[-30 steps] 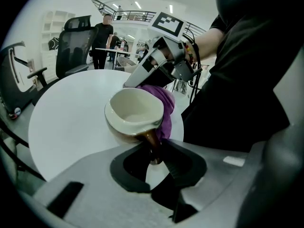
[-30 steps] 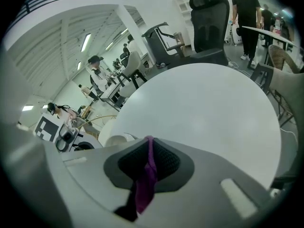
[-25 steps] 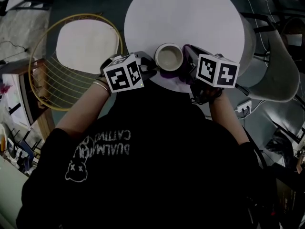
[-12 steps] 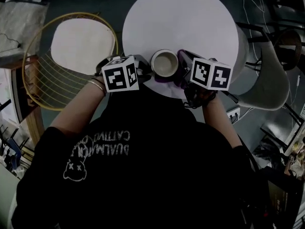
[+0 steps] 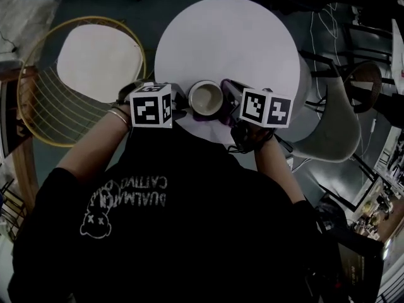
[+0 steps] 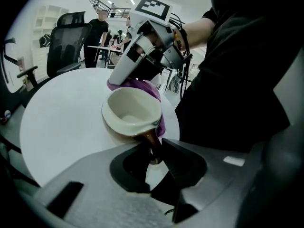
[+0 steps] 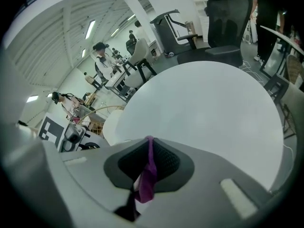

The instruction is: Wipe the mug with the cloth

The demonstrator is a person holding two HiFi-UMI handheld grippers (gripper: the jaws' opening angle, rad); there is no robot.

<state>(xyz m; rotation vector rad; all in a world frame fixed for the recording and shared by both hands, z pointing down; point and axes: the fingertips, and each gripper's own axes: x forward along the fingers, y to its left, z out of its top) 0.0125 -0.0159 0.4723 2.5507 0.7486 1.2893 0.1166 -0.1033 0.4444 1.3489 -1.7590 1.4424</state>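
You have both claws clenched: the mug (image 6: 128, 122) in the left, the cloth (image 7: 146, 184) in the right.
Your left claw (image 6: 154, 151) grips the mug's handle (image 6: 153, 144), jaws partway apart, at the table's (image 5: 227, 43) near edge. Your right claw (image 7: 150, 148) pinches the purple cloth, jaws almost together, and presses it against the mug's side.

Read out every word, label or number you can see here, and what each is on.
"CATTIVO": white print on the person's black shirt, head view.
Longer line beside it, starting about "DUALM": too distorted to read fully.
The marker cubes: square patterns only, no letters.
The mug: no print visible.
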